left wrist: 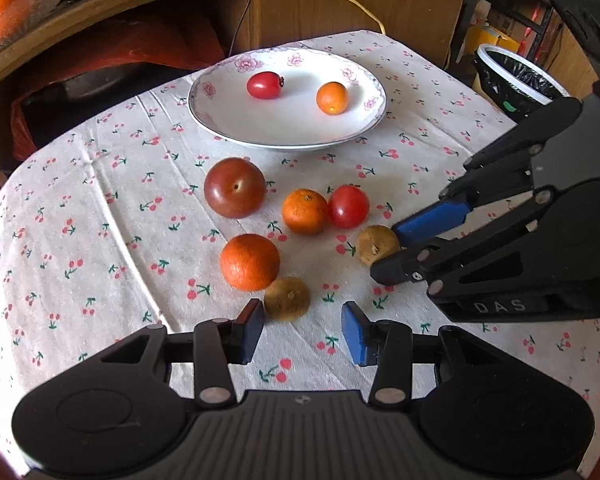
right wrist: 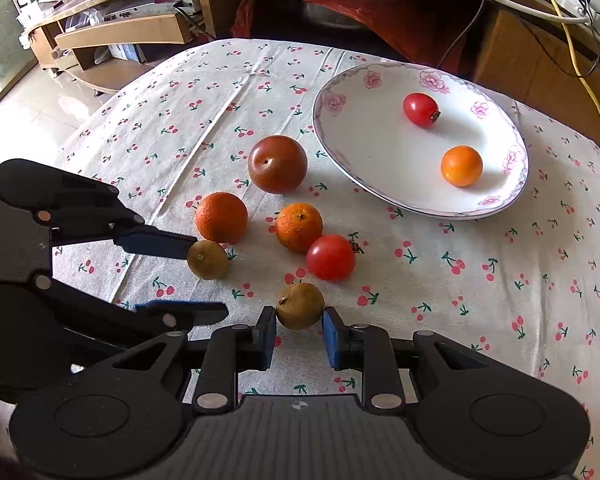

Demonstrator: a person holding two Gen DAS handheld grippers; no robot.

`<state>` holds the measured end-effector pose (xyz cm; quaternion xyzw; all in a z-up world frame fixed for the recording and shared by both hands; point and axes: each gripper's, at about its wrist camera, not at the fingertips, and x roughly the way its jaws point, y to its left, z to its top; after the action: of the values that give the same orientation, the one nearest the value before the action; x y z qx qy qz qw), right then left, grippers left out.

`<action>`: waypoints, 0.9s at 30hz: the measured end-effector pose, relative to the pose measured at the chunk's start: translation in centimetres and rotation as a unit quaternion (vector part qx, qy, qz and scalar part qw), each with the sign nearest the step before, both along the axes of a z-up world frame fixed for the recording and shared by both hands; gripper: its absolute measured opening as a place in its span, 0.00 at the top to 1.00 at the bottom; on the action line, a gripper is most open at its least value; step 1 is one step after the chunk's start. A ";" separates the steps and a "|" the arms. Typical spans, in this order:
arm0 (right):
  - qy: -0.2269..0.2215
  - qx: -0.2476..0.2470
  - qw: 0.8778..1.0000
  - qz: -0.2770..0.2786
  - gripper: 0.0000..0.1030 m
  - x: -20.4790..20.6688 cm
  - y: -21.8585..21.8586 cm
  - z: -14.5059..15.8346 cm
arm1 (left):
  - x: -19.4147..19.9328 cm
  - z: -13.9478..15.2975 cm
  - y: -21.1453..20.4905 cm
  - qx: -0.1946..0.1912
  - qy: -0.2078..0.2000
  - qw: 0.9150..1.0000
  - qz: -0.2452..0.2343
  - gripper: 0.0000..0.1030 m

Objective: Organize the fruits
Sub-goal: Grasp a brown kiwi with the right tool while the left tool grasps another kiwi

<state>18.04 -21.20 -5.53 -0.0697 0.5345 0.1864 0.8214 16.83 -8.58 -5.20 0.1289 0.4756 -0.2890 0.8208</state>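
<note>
White plate [right wrist: 384, 196] holds two fruits so far; six wait on the tabletop [right wrist: 460, 300]. Your right tool [right wrist: 299, 332] pinches one brown fruit [right wrist: 300, 306], your left tool [left wrist: 302, 332] spread around another [left wrist: 287, 298].

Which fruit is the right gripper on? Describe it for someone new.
Start at the white flowered plate and come towards the camera past the loose fruit. Between the right gripper jaws sits a small brown fruit, dull and rough, nearest the red tomato.

Wooden desk [left wrist: 300, 4] behind, tiled floor [right wrist: 40, 108], lined bin [left wrist: 516, 76] beside the table.
</note>
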 end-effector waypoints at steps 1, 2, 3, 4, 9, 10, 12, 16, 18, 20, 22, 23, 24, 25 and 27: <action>0.001 0.001 1.000 -0.001 0.80 -0.1 -0.1 0.0 | 0.1 0.0 -0.1 0.000 -0.002 1.000 0.004 0.54; 0.002 0.003 1.000 -0.001 0.80 -0.1 -0.2 0.0 | 0.2 -0.1 -0.1 0.001 -0.003 1.000 0.008 0.55; 0.002 0.003 1.000 -0.001 0.80 -0.1 -0.2 -0.1 | 0.3 -0.1 -0.2 0.003 -0.005 1.000 0.010 0.58; 0.002 0.003 1.000 0.000 0.80 -0.1 -0.2 -0.1 | 0.3 -0.1 -0.2 0.003 -0.006 1.000 0.012 0.61; 0.000 0.001 1.000 0.004 0.81 -0.4 -0.1 -0.1 | 0.3 -0.1 0.0 0.004 -0.009 1.000 0.016 0.68; 0.000 0.000 1.000 0.005 0.81 -0.4 -0.1 0.0 | 0.2 -0.1 0.1 0.005 -0.010 1.000 0.016 0.68; 0.001 0.000 1.000 0.006 0.81 -0.5 -0.1 0.0 | 0.1 0.0 0.2 0.006 -0.010 1.000 0.015 0.68; 0.000 0.001 1.000 0.007 0.81 -1.1 -0.2 0.5 | -0.4 0.3 0.5 0.009 -0.006 1.000 0.010 0.68; 0.000 0.000 1.000 0.007 0.81 -1.5 -0.3 0.7 | -0.9 0.4 0.6 0.011 -0.003 1.000 0.005 0.68; 0.003 -0.004 1.000 0.007 0.81 -2.0 -0.4 0.8 | -1.4 0.5 0.7 0.013 -0.001 1.000 0.000 0.68; 0.008 -0.008 1.000 0.007 0.81 -2.3 -0.6 0.8 | -2.0 0.6 0.9 0.015 0.001 1.000 -0.005 0.68; 0.010 -0.011 1.000 0.007 0.81 -2.5 -0.7 0.8 | -2.3 0.6 1.0 0.017 0.002 1.000 -0.007 0.68; 0.012 -0.012 1.000 0.007 0.81 -2.7 -0.8 0.8 | -2.5 0.7 1.1 0.019 0.003 1.000 -0.009 0.68; 0.015 -0.013 1.000 0.006 0.81 -2.9 -0.9 0.8 | -2.7 0.6 1.1 0.021 0.004 1.000 -0.011 0.68; 0.019 -0.013 1.000 0.004 0.81 -3.1 -1.1 0.6 | -2.8 0.5 1.2 0.024 0.006 1.000 -0.011 0.68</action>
<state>14.91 -22.32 -4.91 -0.0789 0.5521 0.1837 0.8095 14.05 -7.43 -4.71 0.1527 0.4858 -0.2874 0.8112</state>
